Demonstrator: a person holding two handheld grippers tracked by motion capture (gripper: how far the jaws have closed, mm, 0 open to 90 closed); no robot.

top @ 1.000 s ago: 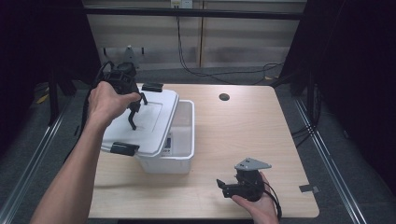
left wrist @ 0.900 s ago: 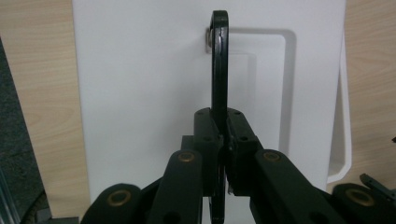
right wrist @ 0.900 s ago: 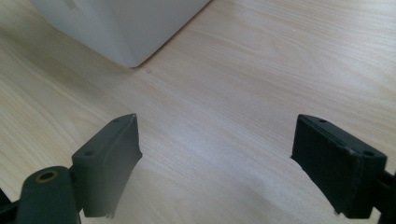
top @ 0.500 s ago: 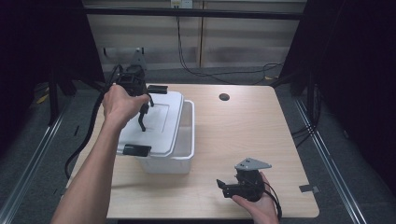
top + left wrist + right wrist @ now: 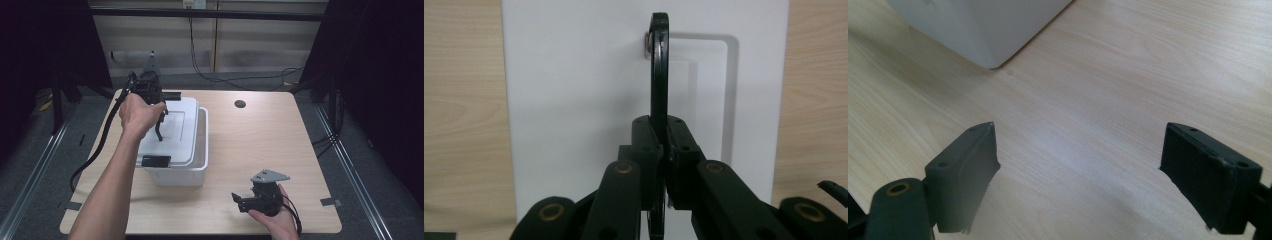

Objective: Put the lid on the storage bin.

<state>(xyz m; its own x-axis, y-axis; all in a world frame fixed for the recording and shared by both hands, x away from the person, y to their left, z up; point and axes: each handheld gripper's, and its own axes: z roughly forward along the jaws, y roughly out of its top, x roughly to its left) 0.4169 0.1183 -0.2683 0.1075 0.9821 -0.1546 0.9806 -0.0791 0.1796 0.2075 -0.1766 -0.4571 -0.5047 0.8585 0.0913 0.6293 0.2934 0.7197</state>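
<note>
The left gripper [image 5: 159,121] was clamped on the thin black handle [image 5: 659,75] of a white lid [image 5: 172,132], its jaws pressed together on the handle's narrow edge. The lid lay over a white bin [image 5: 199,150] on the left half of the table [image 5: 280,145], shifted toward the left so that a strip of the bin's right rim showed uncovered. A black latch [image 5: 155,161] sat at the lid's near end and another at its far end.

The right gripper [image 5: 239,200] rested low near the table's front edge, its jaws wide apart with nothing but bare wood between them (a corner of the bin showed ahead of it).

The grip looked risky: the handle was slim and held on edge, so a sideways pull could twist it out of the jaws, or the lid could swing and tilt from a single hold. If either latch caught the rim, lifting might drag the whole bin along, and the bin stood close to the table's left edge.

The right half of the table lay open apart from a small dark hole [image 5: 240,104] near the back, leaving good room to set the lid down there.
</note>
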